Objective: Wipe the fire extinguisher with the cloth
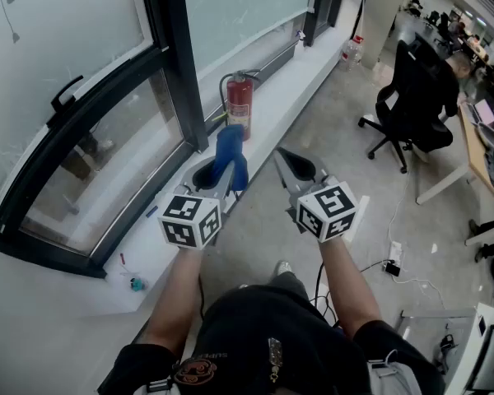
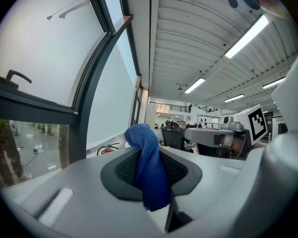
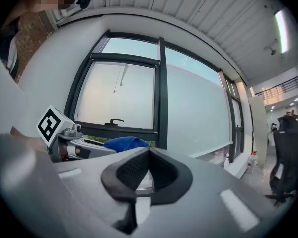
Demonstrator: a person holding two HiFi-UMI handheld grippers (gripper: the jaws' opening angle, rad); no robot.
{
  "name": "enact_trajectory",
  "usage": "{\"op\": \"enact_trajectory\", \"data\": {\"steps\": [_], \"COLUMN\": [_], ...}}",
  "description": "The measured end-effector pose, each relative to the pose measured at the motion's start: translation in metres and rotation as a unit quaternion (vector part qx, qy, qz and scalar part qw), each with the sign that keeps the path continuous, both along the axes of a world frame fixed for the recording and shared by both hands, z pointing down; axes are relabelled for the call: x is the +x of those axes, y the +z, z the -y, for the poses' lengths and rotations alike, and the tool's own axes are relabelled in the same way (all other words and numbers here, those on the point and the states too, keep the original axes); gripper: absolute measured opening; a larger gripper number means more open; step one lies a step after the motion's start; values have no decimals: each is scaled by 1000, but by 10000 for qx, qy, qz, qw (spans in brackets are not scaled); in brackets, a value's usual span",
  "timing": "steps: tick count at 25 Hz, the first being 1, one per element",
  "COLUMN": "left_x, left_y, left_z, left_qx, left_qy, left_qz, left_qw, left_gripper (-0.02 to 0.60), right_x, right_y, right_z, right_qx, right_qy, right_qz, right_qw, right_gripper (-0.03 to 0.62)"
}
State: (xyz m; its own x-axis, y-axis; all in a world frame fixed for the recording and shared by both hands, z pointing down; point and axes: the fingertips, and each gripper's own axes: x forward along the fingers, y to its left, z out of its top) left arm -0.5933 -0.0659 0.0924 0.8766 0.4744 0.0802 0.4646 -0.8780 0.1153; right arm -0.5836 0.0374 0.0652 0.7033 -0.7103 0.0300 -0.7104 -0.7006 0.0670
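The left tool [image 2: 150, 170] pinches the cloth [image 1: 230, 156]; the right tool [image 3: 149, 155] is closed, empty. The extinguisher [image 1: 240, 105] stands by the window [image 1: 82, 23] ahead, well apart. Unsteadied, it may topple under a hard wipe.

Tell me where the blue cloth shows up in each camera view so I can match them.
Head view: blue cloth at centre, sticking up from the left claw, just below the fire extinguisher.
Left gripper view: bottom centre, pinched between the jaws.
Right gripper view: left of centre, a blue bump beyond the jaws.
Shared landmark: the dark window frame.
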Motion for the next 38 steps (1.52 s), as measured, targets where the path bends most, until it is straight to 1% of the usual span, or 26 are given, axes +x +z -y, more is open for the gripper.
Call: {"op": "enact_trajectory", "data": {"steps": [6,16,25,33,38], "left_x": [8,19,35,73,111], "left_y": [1,3,7,14,29], "left_z": [0,-1,6,5,-10], "left_qx": [-27,-61,17,97,184], "left_qy": [25,70,77,4,-93], "left_qz": [19,30,99,243,377], "left_qw": [10000,10000,9999,9997,9991], "left_gripper": [75,75,75,75,75], "right_x": [6,17,36,73,115], "right_y": [-2,-2,6,16,33], "right_z": [4,5,10,6,-12], "right_qx": [103,73,78,157,307], "right_qy": [-57,-29,-43,-87,-121], "right_qz": [12,29,155,348,491], "right_qw": [9999,10000,9998,9992,9982], "right_gripper": [2,3,3,3,3]}}
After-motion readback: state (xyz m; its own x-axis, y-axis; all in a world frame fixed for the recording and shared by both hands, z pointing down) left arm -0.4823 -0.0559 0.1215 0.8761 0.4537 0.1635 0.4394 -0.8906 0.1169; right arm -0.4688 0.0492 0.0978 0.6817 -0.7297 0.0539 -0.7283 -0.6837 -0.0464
